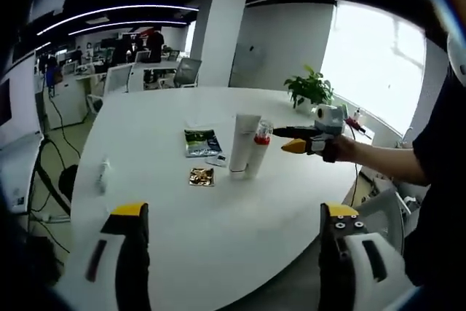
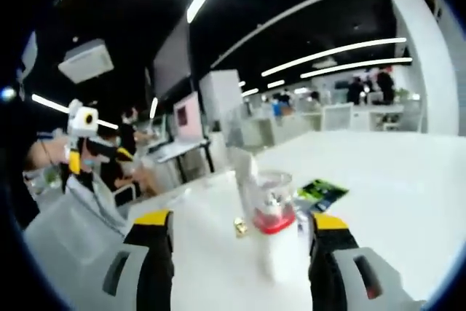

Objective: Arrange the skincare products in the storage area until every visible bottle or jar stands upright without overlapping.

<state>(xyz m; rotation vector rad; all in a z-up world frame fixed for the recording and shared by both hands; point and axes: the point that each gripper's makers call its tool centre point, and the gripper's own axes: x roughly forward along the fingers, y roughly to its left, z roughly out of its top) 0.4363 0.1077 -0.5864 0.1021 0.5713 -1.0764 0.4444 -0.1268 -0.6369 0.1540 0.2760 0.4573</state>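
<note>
Right gripper [image 2: 240, 234] wide open — astride red-collared bottle [image 2: 274, 213], not touching.

Open office: round white table [image 1: 218, 238], bright window [image 1: 375, 63], white pillar [image 1: 218, 34], potted plant [image 1: 309, 89], ceiling light strips [image 2: 331, 52].

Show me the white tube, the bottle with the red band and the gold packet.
white tube [image 1: 244, 142], left gripper view, middle of its body.
bottle with the red band [image 1: 260, 149], left gripper view, on its white body.
gold packet [image 1: 202, 176], left gripper view, its centre.
</note>
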